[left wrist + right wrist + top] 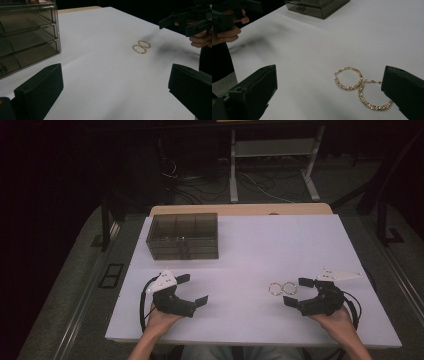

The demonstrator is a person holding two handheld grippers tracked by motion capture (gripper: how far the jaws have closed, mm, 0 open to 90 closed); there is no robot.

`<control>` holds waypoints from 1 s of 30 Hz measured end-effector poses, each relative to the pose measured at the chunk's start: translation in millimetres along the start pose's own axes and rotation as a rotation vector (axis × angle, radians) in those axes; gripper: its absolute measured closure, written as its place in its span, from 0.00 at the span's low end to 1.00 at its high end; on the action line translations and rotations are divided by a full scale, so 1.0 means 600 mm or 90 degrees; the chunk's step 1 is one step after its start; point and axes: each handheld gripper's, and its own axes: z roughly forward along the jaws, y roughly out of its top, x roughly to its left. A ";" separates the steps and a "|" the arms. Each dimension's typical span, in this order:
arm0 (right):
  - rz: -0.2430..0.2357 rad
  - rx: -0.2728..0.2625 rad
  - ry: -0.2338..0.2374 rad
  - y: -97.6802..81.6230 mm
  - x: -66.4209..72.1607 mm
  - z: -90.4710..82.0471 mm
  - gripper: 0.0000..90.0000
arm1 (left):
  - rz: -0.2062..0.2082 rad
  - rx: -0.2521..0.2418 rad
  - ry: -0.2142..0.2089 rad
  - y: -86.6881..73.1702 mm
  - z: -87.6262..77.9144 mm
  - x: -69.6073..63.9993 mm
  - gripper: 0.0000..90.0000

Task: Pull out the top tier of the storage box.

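Two gold hoops (282, 288) lie flat on the white bench (250, 250), touching each other, near its front right corner. The right tongs (294, 291) sit just beside them, open wide and holding nothing. The left tongs (192, 289) rest near the front left corner, also wide and empty. A dark box (183, 236) with drawers stands at the back left.

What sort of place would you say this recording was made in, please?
Probably a lab or workshop recording station: a white tabletop bearing only staged items, loose cables on the floor behind, and a metal rack's legs.
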 end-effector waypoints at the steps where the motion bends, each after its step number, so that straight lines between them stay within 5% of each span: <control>1: 0.005 -0.001 -0.001 0.000 0.000 -0.001 0.00 | 0.000 0.003 -0.001 0.001 0.000 0.000 0.00; 16: 0.017 0.003 -0.001 -0.005 -0.003 -0.007 0.00 | 0.011 0.023 0.002 0.013 0.000 -0.020 0.00; 30: 0.010 0.011 -0.002 -0.006 -0.002 -0.004 0.00 | -0.010 0.060 -0.003 0.034 -0.005 -0.017 0.00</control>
